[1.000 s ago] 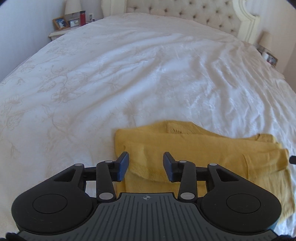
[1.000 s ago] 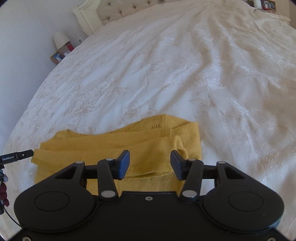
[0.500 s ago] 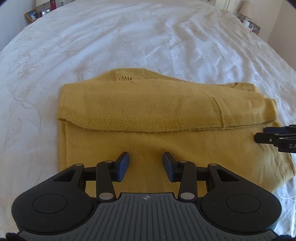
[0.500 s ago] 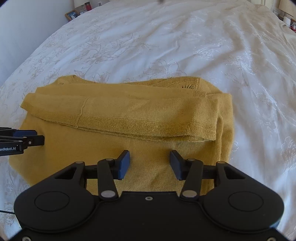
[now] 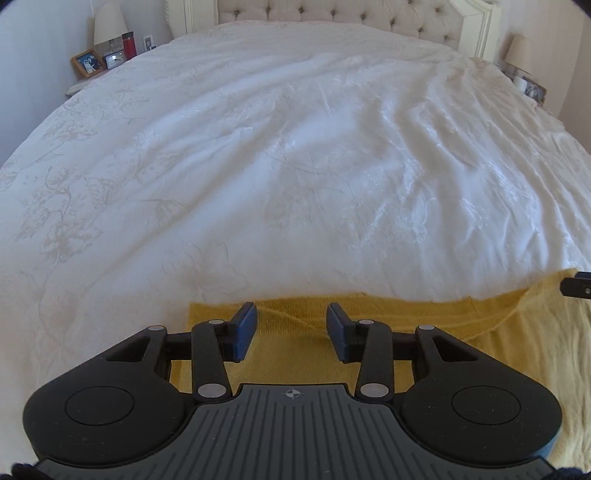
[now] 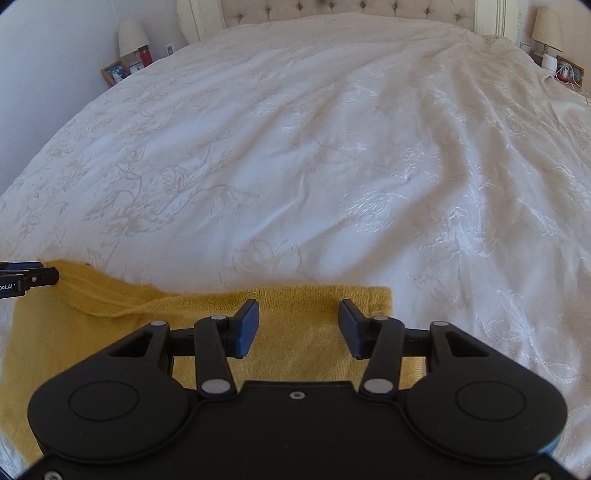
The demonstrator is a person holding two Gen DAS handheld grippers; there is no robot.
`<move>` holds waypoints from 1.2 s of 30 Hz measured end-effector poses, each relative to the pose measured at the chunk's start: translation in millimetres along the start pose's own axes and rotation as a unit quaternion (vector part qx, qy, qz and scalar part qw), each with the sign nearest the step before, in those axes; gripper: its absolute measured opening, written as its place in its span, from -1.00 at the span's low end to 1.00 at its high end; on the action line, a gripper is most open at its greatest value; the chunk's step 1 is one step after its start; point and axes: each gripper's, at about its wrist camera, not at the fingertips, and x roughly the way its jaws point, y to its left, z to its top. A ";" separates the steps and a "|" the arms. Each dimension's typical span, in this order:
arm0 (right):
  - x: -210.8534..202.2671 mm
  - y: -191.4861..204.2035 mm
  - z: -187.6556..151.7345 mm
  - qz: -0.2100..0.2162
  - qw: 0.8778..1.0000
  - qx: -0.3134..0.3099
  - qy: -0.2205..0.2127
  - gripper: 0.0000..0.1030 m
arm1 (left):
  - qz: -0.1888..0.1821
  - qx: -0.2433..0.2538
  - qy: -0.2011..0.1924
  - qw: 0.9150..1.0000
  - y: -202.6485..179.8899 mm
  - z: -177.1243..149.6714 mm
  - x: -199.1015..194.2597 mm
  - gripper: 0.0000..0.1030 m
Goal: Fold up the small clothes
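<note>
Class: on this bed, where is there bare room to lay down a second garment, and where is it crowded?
Free: the white bedspread between the yellow sweater and headboard. Crowded: the near edge, under the left claw and right claw.

You are holding the right tool [image 6: 298, 328] spread wide over the far edge of the yellow garment [image 6: 303, 343], which is lying on the white bed [image 6: 314, 166]; the left tool [image 6: 29, 278] is showing at its far-left corner.

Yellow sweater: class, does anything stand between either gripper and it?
Nothing visible. The left gripper and right gripper, both open, are directly over the yellow sweater on the white bedspread.
</note>
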 end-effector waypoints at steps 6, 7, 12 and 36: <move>-13.1 -5.6 -2.9 0.007 0.999 0.035 -0.006 0.16 | -0.006 -0.010 -0.005 1.000 -4.3 0.9 -14.6 -0.21; -14.1 -3.3 -5.4 0.010 0.999 0.034 -0.004 0.21 | -0.013 -0.006 -0.002 1.000 -8.1 -1.6 -16.5 -0.20; -16.7 15.8 -20.7 0.023 0.999 0.024 0.014 0.27 | -0.048 0.024 0.018 0.998 -38.7 -28.0 -26.6 -0.13; -79.9 29.7 -134.1 -0.013 0.993 0.021 0.113 0.57 | -0.047 0.071 0.136 0.987 -56.6 -152.2 -76.5 0.16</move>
